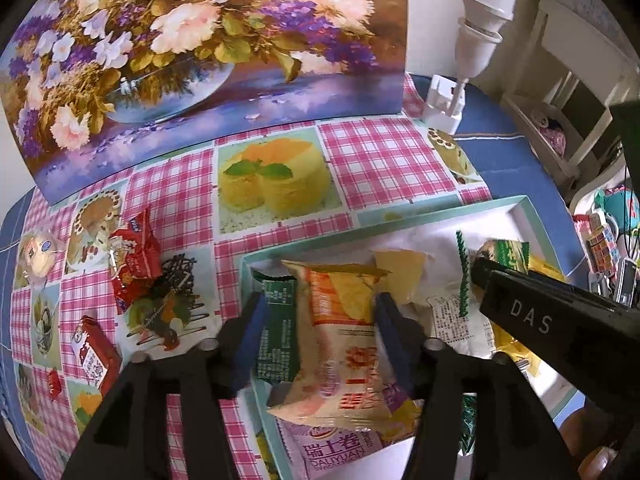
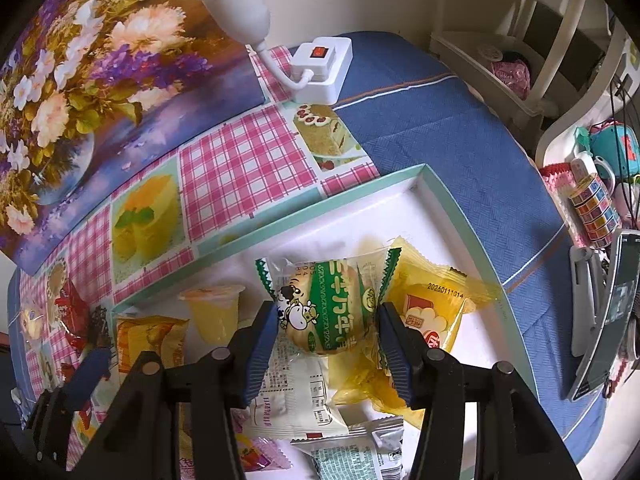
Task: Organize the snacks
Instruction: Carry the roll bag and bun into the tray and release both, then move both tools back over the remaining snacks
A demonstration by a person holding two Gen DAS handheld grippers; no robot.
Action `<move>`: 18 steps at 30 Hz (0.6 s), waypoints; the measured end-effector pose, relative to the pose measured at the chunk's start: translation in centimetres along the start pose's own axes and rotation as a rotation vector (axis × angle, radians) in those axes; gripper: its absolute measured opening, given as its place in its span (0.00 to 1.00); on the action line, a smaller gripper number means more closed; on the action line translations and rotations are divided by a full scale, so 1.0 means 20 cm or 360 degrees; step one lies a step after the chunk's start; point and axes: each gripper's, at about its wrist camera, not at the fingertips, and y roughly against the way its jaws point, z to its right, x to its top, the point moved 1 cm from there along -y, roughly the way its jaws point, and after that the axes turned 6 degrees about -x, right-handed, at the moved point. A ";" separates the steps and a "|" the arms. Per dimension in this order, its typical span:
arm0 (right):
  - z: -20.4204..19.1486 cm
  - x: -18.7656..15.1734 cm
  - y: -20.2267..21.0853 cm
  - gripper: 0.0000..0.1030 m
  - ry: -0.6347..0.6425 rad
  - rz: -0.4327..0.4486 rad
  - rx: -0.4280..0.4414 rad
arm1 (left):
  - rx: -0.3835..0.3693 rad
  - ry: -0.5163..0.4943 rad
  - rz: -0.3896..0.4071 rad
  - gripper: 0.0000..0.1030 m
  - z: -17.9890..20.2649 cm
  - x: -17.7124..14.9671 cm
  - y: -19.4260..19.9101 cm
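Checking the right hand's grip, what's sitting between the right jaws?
In the right wrist view, the cow-print bun packet sits between the right gripper jaws, over the tray, beside a yellow packet.

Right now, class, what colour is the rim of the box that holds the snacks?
Pale mint green rim, white inside; the right wrist view shows it best.

free: box (image 2: 424, 184) far corner bare | blocked: floral board (image 1: 192, 60), lamp (image 1: 480, 32) behind

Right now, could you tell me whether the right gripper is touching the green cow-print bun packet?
Touching: the right wrist view shows the right gripper with both blue pads pressed against the green cow-print bun packet.
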 end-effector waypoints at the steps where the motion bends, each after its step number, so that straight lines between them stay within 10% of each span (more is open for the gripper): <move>1: 0.00 0.00 0.00 0.54 0.0000 0.0004 -0.0002 | 0.0005 0.0010 0.0004 0.63 -0.01 0.00 0.00; 12: -0.01 0.02 0.04 0.55 0.0022 0.0035 0.0017 | 0.0056 0.0246 0.0061 0.76 -0.21 0.00 0.04; 18: -0.04 0.02 0.04 0.70 0.0065 0.0047 0.0037 | 0.0152 0.0439 0.0100 0.87 -0.40 -0.01 0.06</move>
